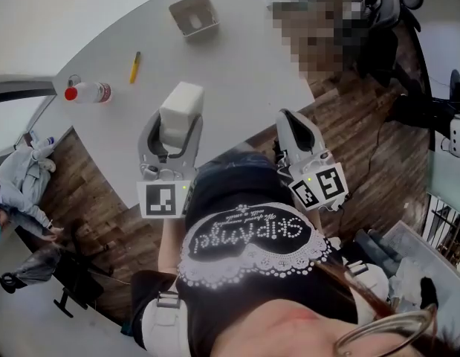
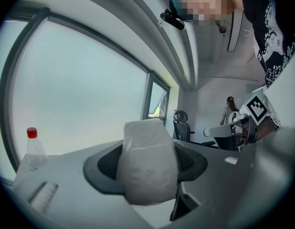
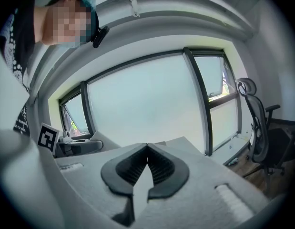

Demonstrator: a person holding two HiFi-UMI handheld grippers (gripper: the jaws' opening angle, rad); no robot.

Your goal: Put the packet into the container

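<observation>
A person's black top (image 1: 248, 244) with white studded lettering fills the foreground, both tools held out over a pale bench (image 1: 244, 65). The left gripper (image 1: 179, 129) is clamped on the white packet (image 1: 182, 104), jaws pressing its two sides and the packet bulging up past them. It hangs over the bench's near edge. The grey square container (image 1: 177, 17) sits at the far side, well apart from it. The right gripper (image 1: 293, 125) holds nothing, its tips pressed together. A red-capped bottle (image 1: 87, 92) and a yellow pen (image 1: 134, 67) lie off to the left. Pick-up looks done — the carry across and the drop into the container appear still to come.
</observation>
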